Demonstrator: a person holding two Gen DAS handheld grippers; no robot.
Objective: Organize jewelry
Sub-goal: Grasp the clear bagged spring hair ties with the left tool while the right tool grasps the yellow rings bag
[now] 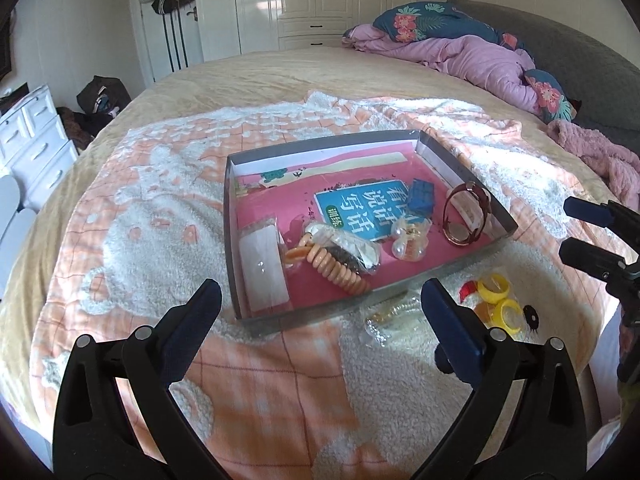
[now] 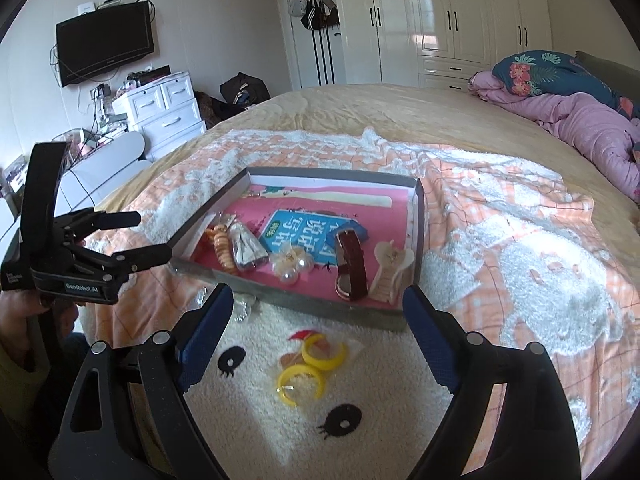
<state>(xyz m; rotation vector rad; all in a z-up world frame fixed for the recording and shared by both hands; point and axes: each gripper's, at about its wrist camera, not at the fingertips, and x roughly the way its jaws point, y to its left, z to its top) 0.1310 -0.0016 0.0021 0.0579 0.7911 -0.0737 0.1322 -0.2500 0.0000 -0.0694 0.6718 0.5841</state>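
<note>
Both pairs of jaws stand wide apart with nothing between the pads. Seen from the left wrist, the left gripper (image 1: 320, 304) hovers over the blanket (image 1: 132, 216) just short of the near wall of the shallow grey tray (image 1: 236, 216), which lies ahead of and between its fingers. Inside the tray sit a coiled orange hair tie (image 1: 336, 268), a red-strapped wristwatch (image 1: 466, 214), a bagged pair of pearl earrings (image 1: 408, 238), a small blue box (image 1: 420, 196) and a white packet (image 1: 266, 270); from the right wrist a cream claw clip (image 2: 390, 272) shows beside the watch. Two pieces remain outside the tray. A clear bag of small gold-coloured jewelry (image 1: 386, 316) lies on the blanket just inside the left gripper's right-hand finger, close to the tray's near wall. A bag of yellow rings (image 2: 310, 368) lies almost centred between the fingers of the right gripper (image 2: 318, 308), a little nearer to the camera than the fingertips, with the tray's near wall just beyond. Most of the sorting looks done, and the step in hand seems to be collecting the last loose bags. For the right gripper, the next move would call for dropping toward the rings, closing on the slippery plastic or a ring edge without pinching the fleece, then lifting clear over the tray wall before letting go in a free spot.
</note>
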